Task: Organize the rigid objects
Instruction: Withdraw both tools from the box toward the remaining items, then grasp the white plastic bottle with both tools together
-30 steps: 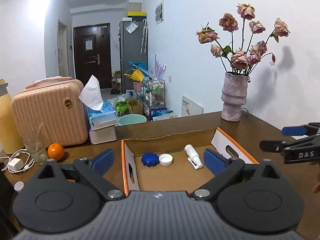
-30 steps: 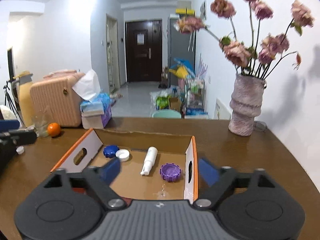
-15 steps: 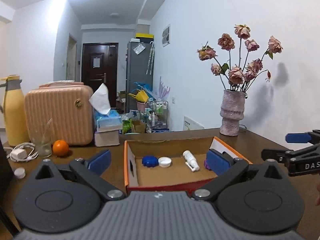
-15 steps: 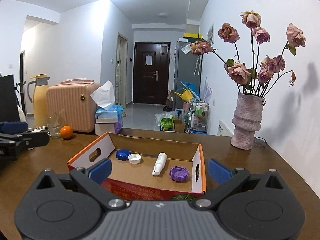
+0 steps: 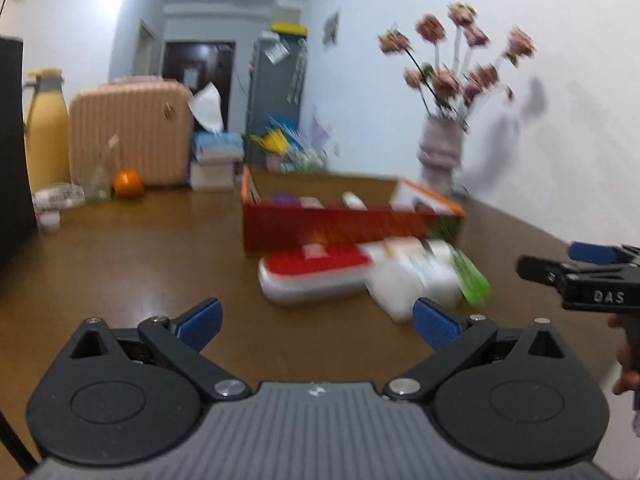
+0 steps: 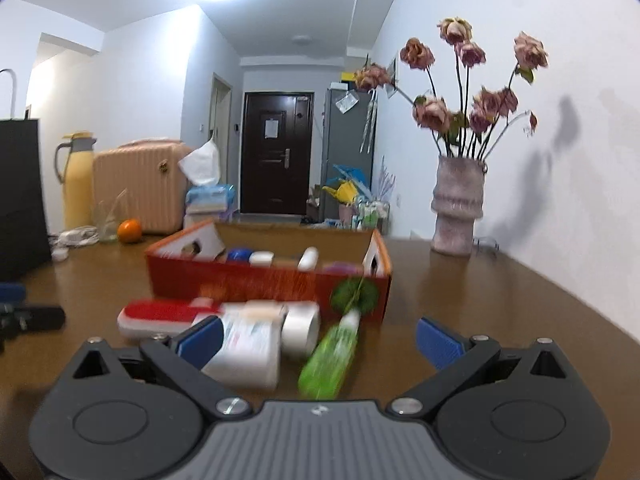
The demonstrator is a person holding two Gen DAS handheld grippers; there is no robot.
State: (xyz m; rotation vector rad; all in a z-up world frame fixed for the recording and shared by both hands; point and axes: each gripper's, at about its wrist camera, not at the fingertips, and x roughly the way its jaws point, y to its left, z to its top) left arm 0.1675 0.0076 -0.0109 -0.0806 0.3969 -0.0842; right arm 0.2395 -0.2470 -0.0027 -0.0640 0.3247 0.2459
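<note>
- Right gripper [image 6: 318, 338]: jaws stand at their widest, nothing clamped. Between the blue pads [image 6: 438, 342], not touched by them, lie a green bottle [image 6: 330, 354] and a white container [image 6: 246, 344] on the table.
- Left gripper [image 5: 316, 320]: jaws spread wide, empty; only bare table top shows between them, with the edge of the white container [image 5: 412, 280] just past its right pad.
- Task items outside the box: a red-and-white flat case [image 6: 160, 316] lies left of the white container, a roll of tape [image 6: 300, 330] sits between the container and the green bottle. All four are clustered just in front of the box's near wall; outlines are blurred.
- Cardboard box [image 6: 264, 280], red-orange outside: stands mid-table. Inside, a blue cap [image 6: 238, 255], a white cap [image 6: 262, 258], a white spray bottle [image 6: 308, 258] and a purple cap [image 6: 340, 269] show over the rim.
- Surface: brown wooden table [image 6: 480, 300].
- Far left of the table: an orange [image 6: 129, 231], a glass [image 6: 106, 220], a pink suitcase [image 6: 140, 188], a yellow flask [image 6: 78, 180], a tissue box [image 6: 208, 200].
- Far right: vase of dried roses [image 6: 458, 208] against the white wall.
- Room behind: a hallway with a dark door [image 6: 278, 152].
</note>
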